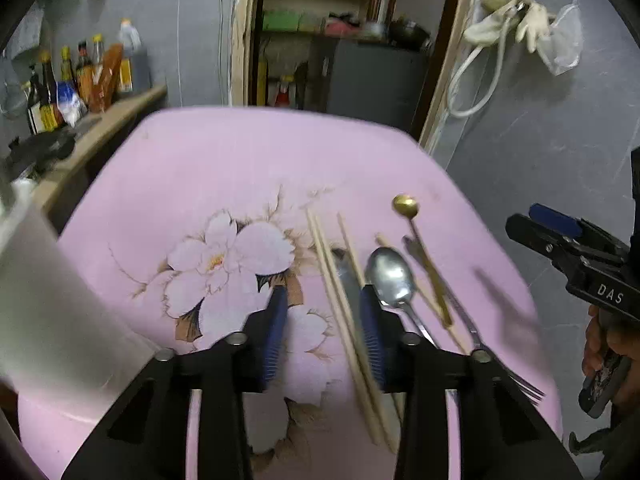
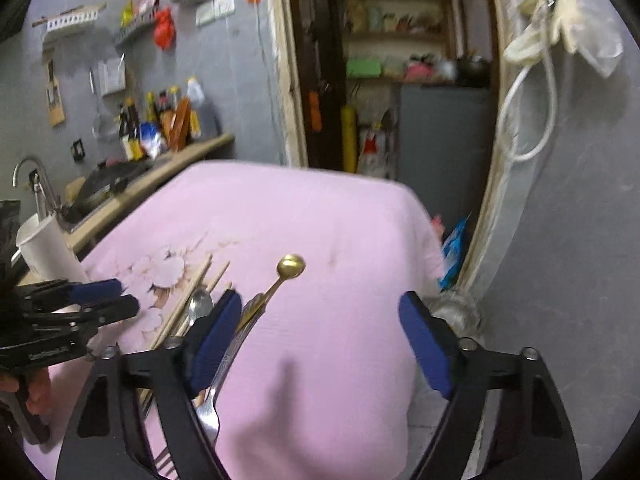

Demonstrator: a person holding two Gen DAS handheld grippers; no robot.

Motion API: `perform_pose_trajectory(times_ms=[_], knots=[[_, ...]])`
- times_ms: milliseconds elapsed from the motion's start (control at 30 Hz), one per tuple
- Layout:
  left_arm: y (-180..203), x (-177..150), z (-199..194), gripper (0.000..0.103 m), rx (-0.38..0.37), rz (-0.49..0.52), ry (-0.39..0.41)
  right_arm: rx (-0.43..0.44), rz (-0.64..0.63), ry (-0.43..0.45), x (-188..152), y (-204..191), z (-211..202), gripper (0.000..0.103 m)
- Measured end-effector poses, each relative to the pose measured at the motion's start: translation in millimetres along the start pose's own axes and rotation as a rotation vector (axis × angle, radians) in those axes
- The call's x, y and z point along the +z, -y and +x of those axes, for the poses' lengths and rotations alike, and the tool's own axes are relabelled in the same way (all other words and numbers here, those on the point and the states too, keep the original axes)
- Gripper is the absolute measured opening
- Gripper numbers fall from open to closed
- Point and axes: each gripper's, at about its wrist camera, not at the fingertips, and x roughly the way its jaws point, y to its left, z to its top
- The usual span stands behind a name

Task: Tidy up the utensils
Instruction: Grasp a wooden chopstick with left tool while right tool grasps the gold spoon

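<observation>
Careful: your left tool point(image 1: 324, 336), narrowed and empty, hangs beside the chopsticks point(image 1: 340, 300) piled with spoons on the pink surface point(image 1: 200, 160); your right tool point(image 2: 320, 340) gapes wide, so crossed utensils may scatter.

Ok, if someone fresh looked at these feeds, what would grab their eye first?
Probably the pink floral cloth covering the table, with its big pale blossom print. Next, the loose heap of utensils on its right side: wooden chopsticks, a steel spoon, a gold spoon and a fork, lying crossed over one another. The left hand-held gripper hangs just above them, with nothing between its pads.
</observation>
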Motion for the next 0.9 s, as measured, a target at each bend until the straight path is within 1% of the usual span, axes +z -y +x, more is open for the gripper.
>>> perform_pose_trajectory(times_ms=[167, 233, 333, 400, 567, 767, 800, 867, 900], knots=[[-12, 4, 18, 0.021, -0.033, -0.041, -0.072, 0.03, -0.013, -0.096, 9, -5, 33, 0.061], [-16, 4, 22, 0.021, -0.042, -0.048, -0.086, 0.04, -0.017, -0.13, 13, -6, 46, 0.058], [-21, 6, 29, 0.02, -0.06, -0.059, -0.109, 0.044, -0.031, -0.173, 22, -8, 63, 0.058], [-24, 7, 32, 0.018, -0.063, -0.063, -0.105, 0.047, -0.036, -0.196, 26, -9, 73, 0.058], [-27, 9, 33, 0.011, -0.047, -0.053, -0.104, 0.035, -0.062, -0.23, 30, -12, 89, 0.057], [-28, 6, 33, 0.01, -0.057, -0.048, -0.105, 0.027, -0.1, -0.248, 28, -19, 100, 0.057], [-26, 6, 35, 0.01, -0.059, -0.049, -0.105, 0.024, -0.108, -0.247, 28, -20, 100, 0.056], [-27, 9, 38, 0.01, -0.064, -0.05, -0.108, 0.021, -0.124, -0.252, 29, -23, 104, 0.048], [-24, 12, 40, 0.01, -0.065, -0.051, -0.108, 0.016, -0.131, -0.257, 29, -23, 105, 0.047]])
